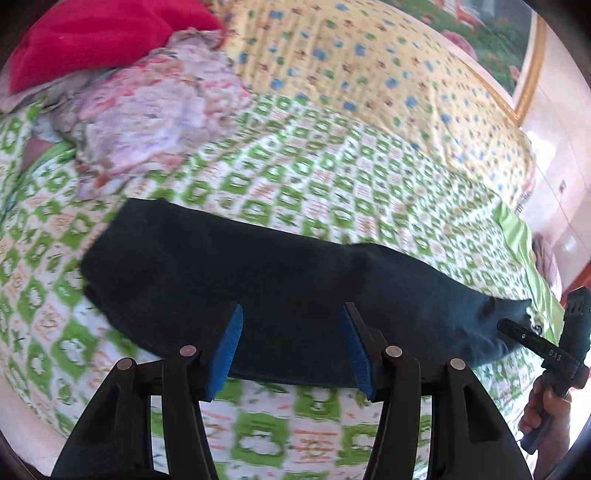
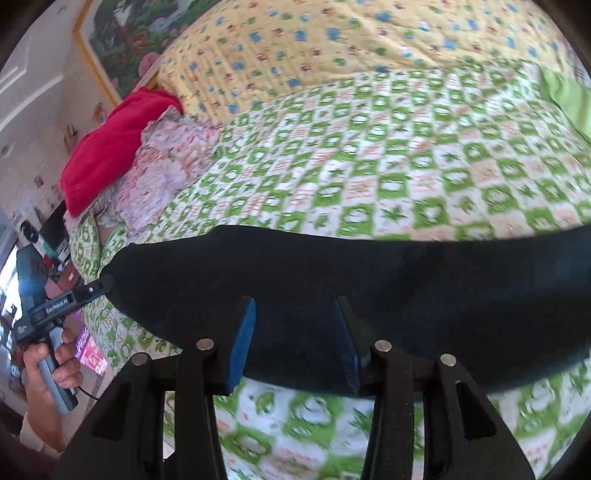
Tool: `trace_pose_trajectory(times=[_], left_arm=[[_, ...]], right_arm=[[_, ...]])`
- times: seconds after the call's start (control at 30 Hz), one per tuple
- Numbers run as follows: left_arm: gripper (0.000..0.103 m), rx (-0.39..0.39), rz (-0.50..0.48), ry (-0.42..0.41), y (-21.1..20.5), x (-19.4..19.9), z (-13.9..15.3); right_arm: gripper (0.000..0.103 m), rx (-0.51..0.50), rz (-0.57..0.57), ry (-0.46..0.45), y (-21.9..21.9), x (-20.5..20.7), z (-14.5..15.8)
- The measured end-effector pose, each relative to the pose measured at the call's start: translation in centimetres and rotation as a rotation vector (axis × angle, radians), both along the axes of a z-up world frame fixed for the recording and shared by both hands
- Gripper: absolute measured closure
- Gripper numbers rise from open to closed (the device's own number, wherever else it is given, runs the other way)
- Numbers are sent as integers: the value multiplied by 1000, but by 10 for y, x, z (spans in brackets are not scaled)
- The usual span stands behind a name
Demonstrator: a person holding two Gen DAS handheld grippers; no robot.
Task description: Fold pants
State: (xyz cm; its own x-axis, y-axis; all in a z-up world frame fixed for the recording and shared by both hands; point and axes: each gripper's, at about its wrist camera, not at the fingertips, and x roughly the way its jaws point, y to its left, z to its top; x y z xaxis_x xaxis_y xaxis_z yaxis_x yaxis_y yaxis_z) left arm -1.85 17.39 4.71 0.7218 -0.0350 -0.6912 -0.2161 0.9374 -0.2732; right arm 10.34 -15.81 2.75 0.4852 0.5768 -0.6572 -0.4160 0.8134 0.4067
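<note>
Standing apart with nothing pinched between their blue pads, the left tongs (image 1: 291, 347) and the right tongs (image 2: 293, 341) both hang open just above the near edge of the dark navy pants (image 1: 258, 280). The pants lie folded into one long band across the green-and-white patterned bedspread (image 1: 332, 173), each end near one pair of tongs. Beyond them on the bed sit a crumpled floral cloth (image 1: 155, 122), a red blanket (image 1: 96, 33) and a yellow quilt (image 1: 369, 66) near a framed picture (image 2: 122, 40).
</note>
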Motion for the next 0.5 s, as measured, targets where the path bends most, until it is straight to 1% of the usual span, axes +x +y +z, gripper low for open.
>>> trace_pose_trajectory(times=[0.23,0.3,0.5], left_arm=[[43,-11,-113,17,-44,18,-2],[40,-9,-142,21,-54,23,-3],[40,12,-232,35,-90,39,-1]], right_arm=[[58,29,-87,16,-41,-15,-3],[58,37,-117,23,-52,-19,-6],[58,65,-205,31,-85,-28,-11]])
